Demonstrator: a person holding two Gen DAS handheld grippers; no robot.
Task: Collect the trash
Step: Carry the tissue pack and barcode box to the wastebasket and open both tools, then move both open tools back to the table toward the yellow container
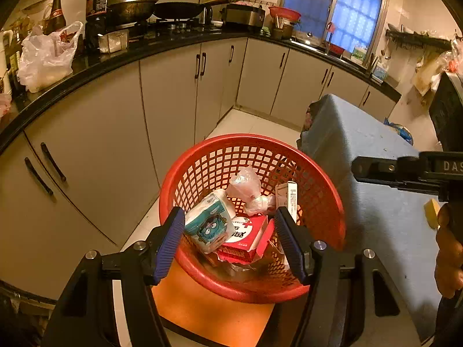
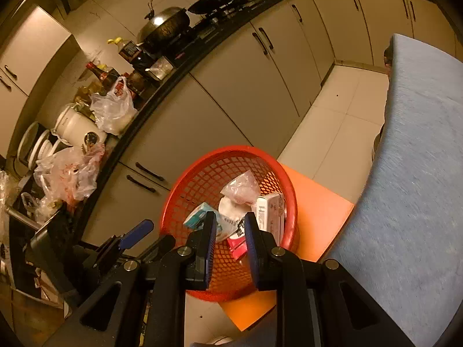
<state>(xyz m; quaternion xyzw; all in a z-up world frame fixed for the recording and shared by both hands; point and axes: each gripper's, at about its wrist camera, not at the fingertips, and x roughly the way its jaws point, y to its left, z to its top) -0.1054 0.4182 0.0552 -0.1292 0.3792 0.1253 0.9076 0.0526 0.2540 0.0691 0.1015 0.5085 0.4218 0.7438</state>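
A red mesh basket (image 1: 324,202) stands on an orange stool (image 1: 202,312) and holds trash: a tissue pack with a cartoon face (image 1: 209,222), a red and white box (image 1: 249,237), a knotted plastic bag (image 1: 246,185) and a white carton (image 1: 286,196). My left gripper (image 1: 231,240) hangs open and empty above the basket. My right gripper (image 2: 230,248) is over the basket (image 2: 202,173) too, jaws partly open with nothing between them. The carton (image 2: 270,214) and bag (image 2: 240,188) also show there.
A table with a blue cloth (image 1: 376,173) stands right of the basket. A dark counter (image 1: 86,66) with cabinets below runs along the left, loaded with bottles, woks and plastic bags. White tiled floor (image 2: 341,121) lies between them.
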